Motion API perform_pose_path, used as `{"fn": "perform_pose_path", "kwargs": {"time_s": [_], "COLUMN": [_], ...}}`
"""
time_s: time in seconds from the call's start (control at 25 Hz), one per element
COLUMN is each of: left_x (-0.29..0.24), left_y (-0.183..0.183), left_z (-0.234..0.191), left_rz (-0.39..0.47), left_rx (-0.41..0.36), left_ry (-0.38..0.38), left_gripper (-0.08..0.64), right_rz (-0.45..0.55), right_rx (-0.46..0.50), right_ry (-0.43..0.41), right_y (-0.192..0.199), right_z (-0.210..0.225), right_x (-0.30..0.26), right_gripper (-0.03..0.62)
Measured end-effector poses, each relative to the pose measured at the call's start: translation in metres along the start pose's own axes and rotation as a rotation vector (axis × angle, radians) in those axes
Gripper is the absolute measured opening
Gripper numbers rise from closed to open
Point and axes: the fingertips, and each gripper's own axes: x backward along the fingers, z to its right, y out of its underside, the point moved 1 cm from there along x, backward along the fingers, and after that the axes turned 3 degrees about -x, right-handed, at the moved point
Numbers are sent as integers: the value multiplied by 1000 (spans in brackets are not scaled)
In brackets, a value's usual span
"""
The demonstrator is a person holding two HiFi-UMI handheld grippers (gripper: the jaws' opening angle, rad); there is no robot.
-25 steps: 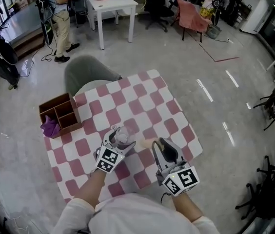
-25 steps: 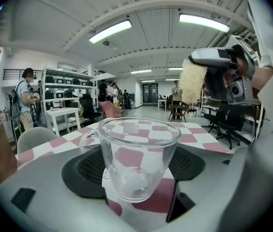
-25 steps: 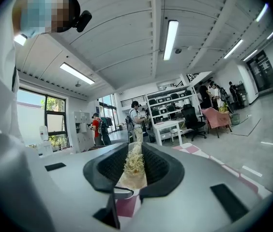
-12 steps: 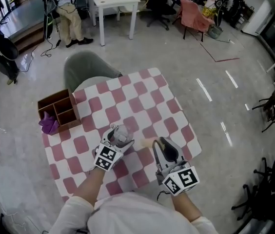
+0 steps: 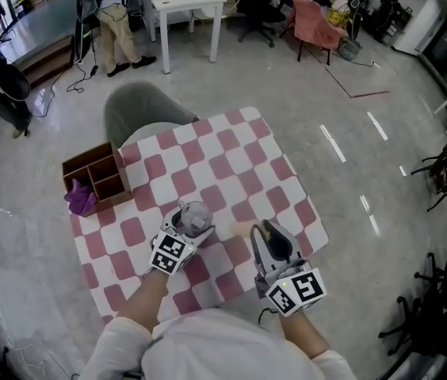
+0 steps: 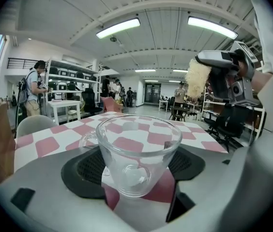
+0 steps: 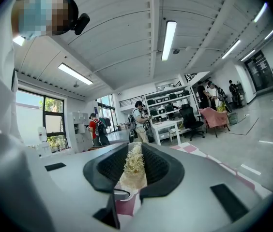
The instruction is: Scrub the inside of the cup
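A clear glass cup (image 5: 195,215) with a handle is held upright over the checkered table (image 5: 231,161), and my left gripper (image 5: 189,222) is shut on it. In the left gripper view the cup (image 6: 136,153) sits between both dark pads, its mouth open and empty. My right gripper (image 5: 258,233) is shut on a pale bristle brush (image 5: 240,229) whose tip points left toward the cup, a short gap away. The brush (image 7: 134,166) stands clamped between the pads in the right gripper view. From the left gripper view, the brush head (image 6: 197,78) hangs above and right of the cup.
A brown wooden box with compartments (image 5: 106,174) sits at the table's left edge with a purple cloth (image 5: 79,200) in it. A grey chair (image 5: 139,115) stands behind the table. A white table (image 5: 182,0) and people are farther back.
Both grippers stay almost where they were, the cup and brush still held. The person at the back has stepped to the right.
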Motion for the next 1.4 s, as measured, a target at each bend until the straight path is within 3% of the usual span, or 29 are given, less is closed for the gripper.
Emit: {"fn": "perform_pose_path", "kwargs": {"time_s": [0.64, 0.96, 1.24, 1.4], "left_x": [13, 54, 99, 122], "left_y": [3, -14, -48, -70], "left_z": [-2, -1, 2, 14], "left_rz": [-62, -63, 6, 78], "left_rx": [21, 19, -46, -48], "left_ry": [0, -52, -179, -211], "left_gripper": [377, 377, 377, 376], "right_rz": [22, 40, 67, 79], "right_rx": [-3, 4, 6, 8], "right_ry": [-3, 4, -6, -5], "right_y": [-3, -7, -12, -16], "right_z": [-4, -5, -13, -20], "right_x": [2, 5, 14, 21], "right_gripper": [100, 100, 100, 100]}}
